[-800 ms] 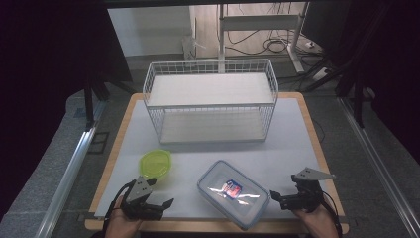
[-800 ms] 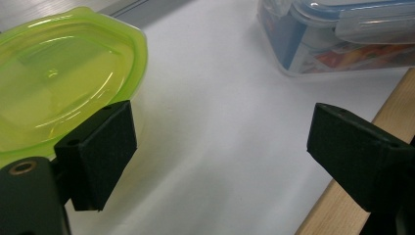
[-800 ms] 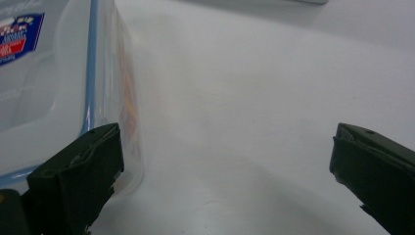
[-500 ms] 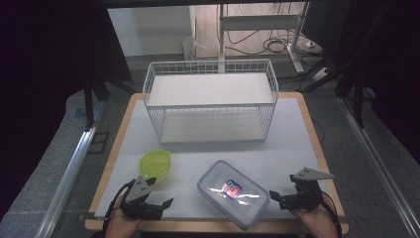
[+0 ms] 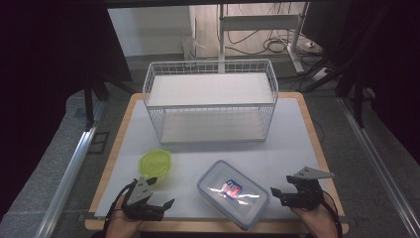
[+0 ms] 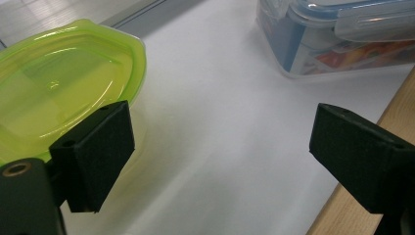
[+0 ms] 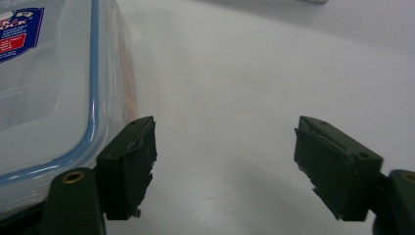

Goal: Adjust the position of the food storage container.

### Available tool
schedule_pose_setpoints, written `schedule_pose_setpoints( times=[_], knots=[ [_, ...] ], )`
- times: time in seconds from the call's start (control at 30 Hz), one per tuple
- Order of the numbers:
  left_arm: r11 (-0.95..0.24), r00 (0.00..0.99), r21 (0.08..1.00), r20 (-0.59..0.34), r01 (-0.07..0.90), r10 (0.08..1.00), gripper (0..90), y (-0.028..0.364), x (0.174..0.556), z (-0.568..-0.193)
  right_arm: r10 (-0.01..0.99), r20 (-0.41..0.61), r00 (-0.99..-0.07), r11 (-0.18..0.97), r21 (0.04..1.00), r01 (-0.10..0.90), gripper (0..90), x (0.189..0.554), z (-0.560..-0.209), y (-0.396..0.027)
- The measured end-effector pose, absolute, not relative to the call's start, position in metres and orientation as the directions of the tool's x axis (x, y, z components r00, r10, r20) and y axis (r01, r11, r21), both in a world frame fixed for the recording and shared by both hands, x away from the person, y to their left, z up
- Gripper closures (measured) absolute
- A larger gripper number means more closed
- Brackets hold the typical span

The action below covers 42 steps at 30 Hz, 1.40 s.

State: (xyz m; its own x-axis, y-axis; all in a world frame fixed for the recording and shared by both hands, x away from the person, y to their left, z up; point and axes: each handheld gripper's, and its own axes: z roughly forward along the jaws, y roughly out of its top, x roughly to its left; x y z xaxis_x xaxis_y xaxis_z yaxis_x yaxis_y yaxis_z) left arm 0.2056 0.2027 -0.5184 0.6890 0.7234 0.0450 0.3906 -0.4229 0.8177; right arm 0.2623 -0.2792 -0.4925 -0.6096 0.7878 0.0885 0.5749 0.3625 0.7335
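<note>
Gripper views show left tool point(image 6: 220, 161) and right tool point(image 7: 225, 164) spread wide, holding nothing.

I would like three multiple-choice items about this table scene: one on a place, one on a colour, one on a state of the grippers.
1. Where does the wire basket stand?
A. at the far side of the table
B. at the near edge
C. on the floor

2. What colour is the small lid near the left gripper?
A. red
B. yellow-green
C. black

3. How do the jaws of the right gripper stand?
A. shut on the clear box
B. shut on nothing
C. open, with nothing between them

Key: 1 A, the basket stands beyond the clear box. 2 B, the left gripper view shows it yellow-green. 3 C, the right gripper view shows bare table between the pads.
</note>
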Motion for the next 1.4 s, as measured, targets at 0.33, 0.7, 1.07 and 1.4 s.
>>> schedule_pose_setpoints(
  times=[0.33, 0.7, 1.07, 1.4],
  knots=[
    [-0.424, 0.678, 0.806, 0.039, 0.413, 0.734, 8.0, 0.199, 0.206, -0.517, 0.774, 0.064, -0.63, 0.384, 0.743, 0.548, 56.5, 0.257, -0.479, -0.28],
    [-0.397, 0.65, 0.836, 0.064, 0.38, 0.757, 56.3, 0.185, 0.215, -0.493, 0.788, 0.062, -0.613, 0.384, 0.73, 0.566, 59.0, 0.26, -0.48, -0.28],
    [-0.381, 0.621, 0.808, 0.024, 0.449, 0.784, 90.0, 0.175, 0.27, -0.487, 0.785, 0.062, -0.616, 0.386, 0.729, 0.566, 58.9, 0.261, -0.481, -0.278],
    [-0.394, 0.584, 0.765, 0.028, 0.51, 0.811, 90.0, 0.173, 0.287, -0.495, 0.785, 0.064, -0.617, 0.387, 0.727, 0.567, 58.8, 0.26, -0.481, -0.279]
  ],
)
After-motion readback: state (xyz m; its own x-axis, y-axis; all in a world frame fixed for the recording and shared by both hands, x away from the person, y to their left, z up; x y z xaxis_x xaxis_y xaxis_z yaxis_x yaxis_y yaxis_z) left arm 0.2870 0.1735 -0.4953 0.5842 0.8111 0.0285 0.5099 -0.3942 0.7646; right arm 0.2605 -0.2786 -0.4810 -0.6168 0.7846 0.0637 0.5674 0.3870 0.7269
